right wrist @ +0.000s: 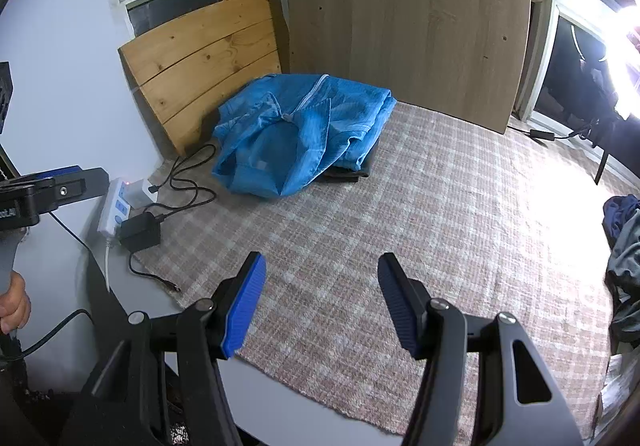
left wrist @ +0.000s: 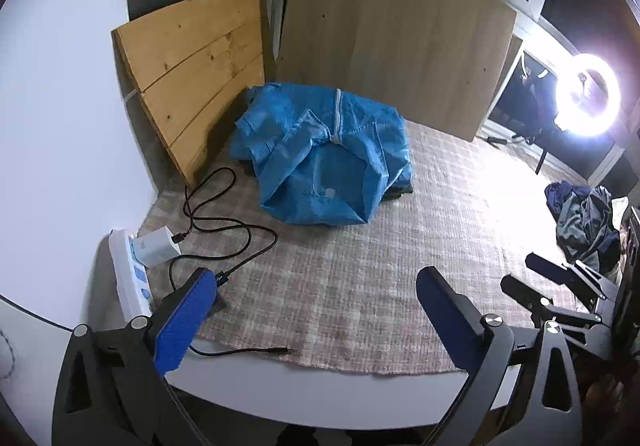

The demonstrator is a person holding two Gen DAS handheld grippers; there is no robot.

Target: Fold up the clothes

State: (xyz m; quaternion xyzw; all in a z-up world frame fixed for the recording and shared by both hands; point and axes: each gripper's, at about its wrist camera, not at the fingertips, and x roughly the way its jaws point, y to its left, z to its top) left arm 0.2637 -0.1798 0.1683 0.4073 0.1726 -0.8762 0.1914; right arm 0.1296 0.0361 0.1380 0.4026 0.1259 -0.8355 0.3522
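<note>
While both the left gripper [left wrist: 316, 310] and right gripper [right wrist: 322, 300] hover with jaws released, the blue zip jacket [left wrist: 324, 149] lies crumpled on the checked mat [left wrist: 360, 278]; its small label is unreadable.

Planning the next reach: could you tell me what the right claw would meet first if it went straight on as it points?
Probably bare checked mat; the right claw is open and empty. The blue jacket lies farther off, left of that line, though depth is unclear.
</note>
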